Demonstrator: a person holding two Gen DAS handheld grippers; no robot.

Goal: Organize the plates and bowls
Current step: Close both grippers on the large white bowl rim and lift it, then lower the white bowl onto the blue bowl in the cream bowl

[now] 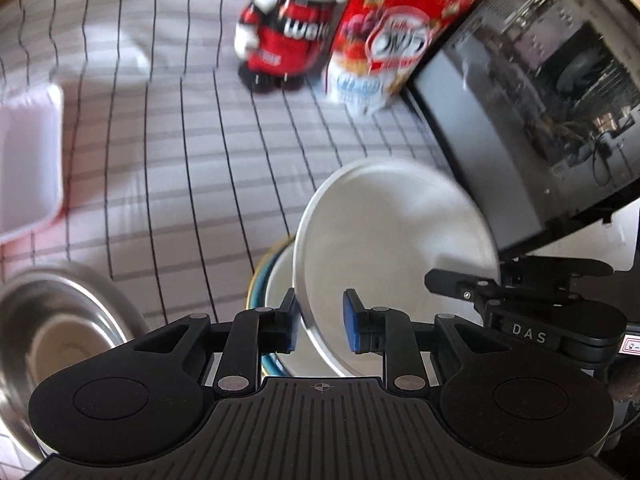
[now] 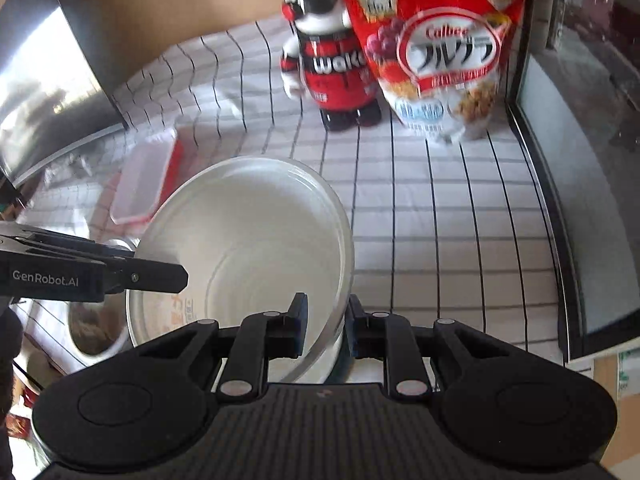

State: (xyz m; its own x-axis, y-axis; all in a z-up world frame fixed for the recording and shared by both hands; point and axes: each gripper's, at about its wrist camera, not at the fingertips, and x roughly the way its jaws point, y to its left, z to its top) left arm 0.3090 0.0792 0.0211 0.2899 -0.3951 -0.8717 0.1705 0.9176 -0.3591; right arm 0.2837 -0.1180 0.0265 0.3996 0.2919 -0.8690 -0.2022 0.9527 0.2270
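Holding the white bowl (image 2: 248, 240) by its rim, my right gripper (image 2: 326, 330) has one pad inside the wall and one outside, closed onto it, and the bowl hangs tilted over the stack below. My left gripper (image 1: 320, 326) straddles the same rim from the other side, pads a little apart on either side of the edge; whether they actually press it, I can't tell. Under the tilted bowl sits another white bowl with a blue-rimmed plate (image 1: 256, 280) beneath, so a stack is already begun, I'd say. A steel bowl (image 1: 52, 328) waits apart at my left, not yet stacked, and a pink-edged tray (image 1: 28, 160) lies farther back on the checked cloth (image 1: 200, 140). So I judge it mid-task: this bowl needs seating level into the stack, then the steel bowl remains. The figure (image 2: 328, 60) and cereal bag (image 2: 440, 48) stand well behind, out of play.
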